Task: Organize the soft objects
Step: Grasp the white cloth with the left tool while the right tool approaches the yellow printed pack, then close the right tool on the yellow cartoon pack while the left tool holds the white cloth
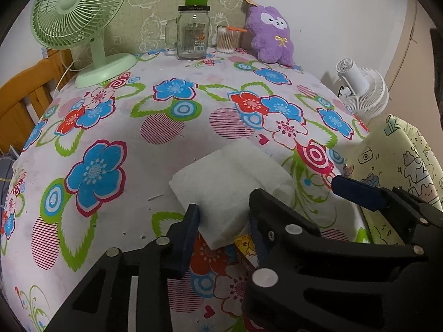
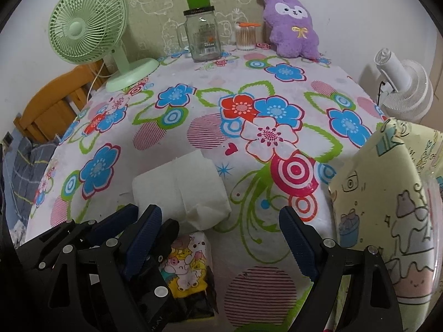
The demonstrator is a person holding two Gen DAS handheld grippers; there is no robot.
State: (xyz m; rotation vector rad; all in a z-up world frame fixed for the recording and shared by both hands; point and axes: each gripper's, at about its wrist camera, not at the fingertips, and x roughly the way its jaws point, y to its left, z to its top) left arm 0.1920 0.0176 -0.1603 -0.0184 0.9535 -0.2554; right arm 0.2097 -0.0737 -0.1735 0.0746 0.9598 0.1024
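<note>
Table [image 1: 171, 138]: covered with a flowered cloth.
Green fan [image 1: 80, 22]: far left corner.
Purple plush [image 1: 272, 37]: upright at the far edge, near a glass jar [image 1: 192, 34].
Folded white tissue [image 1: 229, 185]: near edge, its front corner between the left gripper [image 1: 224, 229] fingers, jaws apart.
Right gripper [image 2: 221, 238]: wide open, just right of the tissue.
</note>
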